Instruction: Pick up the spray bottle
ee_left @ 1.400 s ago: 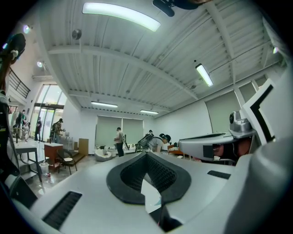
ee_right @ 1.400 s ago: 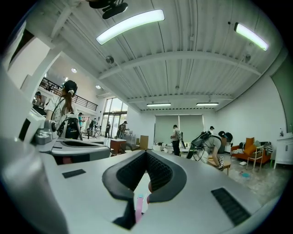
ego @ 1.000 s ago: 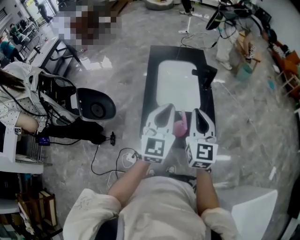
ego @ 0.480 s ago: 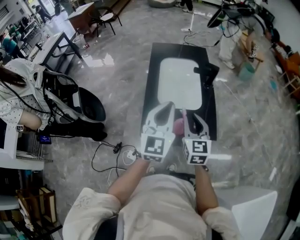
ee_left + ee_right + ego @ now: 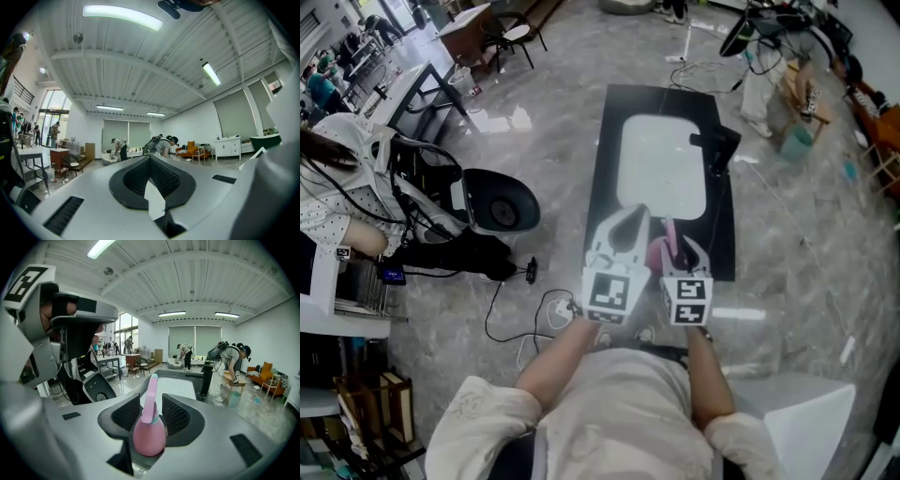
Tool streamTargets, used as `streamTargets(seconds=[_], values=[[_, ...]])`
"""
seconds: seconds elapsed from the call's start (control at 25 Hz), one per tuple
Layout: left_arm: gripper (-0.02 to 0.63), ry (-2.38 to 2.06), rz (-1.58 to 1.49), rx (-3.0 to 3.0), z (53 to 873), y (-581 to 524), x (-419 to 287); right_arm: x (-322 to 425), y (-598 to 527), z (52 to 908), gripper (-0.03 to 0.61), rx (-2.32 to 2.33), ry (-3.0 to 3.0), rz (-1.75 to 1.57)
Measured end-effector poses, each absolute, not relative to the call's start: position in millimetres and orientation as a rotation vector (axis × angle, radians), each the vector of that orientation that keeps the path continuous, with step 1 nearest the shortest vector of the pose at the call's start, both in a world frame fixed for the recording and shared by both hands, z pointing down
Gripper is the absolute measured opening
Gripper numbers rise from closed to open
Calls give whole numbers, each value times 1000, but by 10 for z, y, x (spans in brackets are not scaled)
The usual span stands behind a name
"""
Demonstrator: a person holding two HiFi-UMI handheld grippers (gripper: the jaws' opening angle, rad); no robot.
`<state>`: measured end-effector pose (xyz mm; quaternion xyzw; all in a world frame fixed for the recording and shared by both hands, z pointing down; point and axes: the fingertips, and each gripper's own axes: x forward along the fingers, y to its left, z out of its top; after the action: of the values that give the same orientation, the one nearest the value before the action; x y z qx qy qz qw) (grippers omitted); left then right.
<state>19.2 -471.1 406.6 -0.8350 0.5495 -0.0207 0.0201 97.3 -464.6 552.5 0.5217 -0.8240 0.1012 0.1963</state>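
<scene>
A pink spray bottle stands at the near end of a black table. In the right gripper view the spray bottle sits upright between the two black pads, its neck and nozzle rising through the gap. My right gripper is tilted down over it; its jaws are opening and small gaps show beside the neck. Just left of the bottle, my left gripper is held level with its pads together and nothing in them.
A white mat covers the middle of the table, and a black upright object stands at its far right. On the floor lie cables and a black-and-white device. A white chair is at lower right.
My right gripper has sunk and tipped downward onto the pink bottle, and its jaws have gone from shut to spread around the bottle's neck. The left gripper has stayed put.
</scene>
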Motion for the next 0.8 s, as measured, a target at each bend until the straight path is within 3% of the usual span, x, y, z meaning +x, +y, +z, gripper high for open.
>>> streamTargets(seconds=[0.48, 0.56, 0.8], values=[[2, 1740, -84, -2612, 4205, -4660, 121, 926, -4596, 5683, 130, 1461, -2289, 314], [2, 1745, -84, -2608, 4200, -4650, 93, 915, -4589, 5672, 95, 1468, -2287, 306], [2, 1754, -84, -2605, 4222, -4590, 67, 903, -4535, 5663, 89, 1467, -2285, 292]])
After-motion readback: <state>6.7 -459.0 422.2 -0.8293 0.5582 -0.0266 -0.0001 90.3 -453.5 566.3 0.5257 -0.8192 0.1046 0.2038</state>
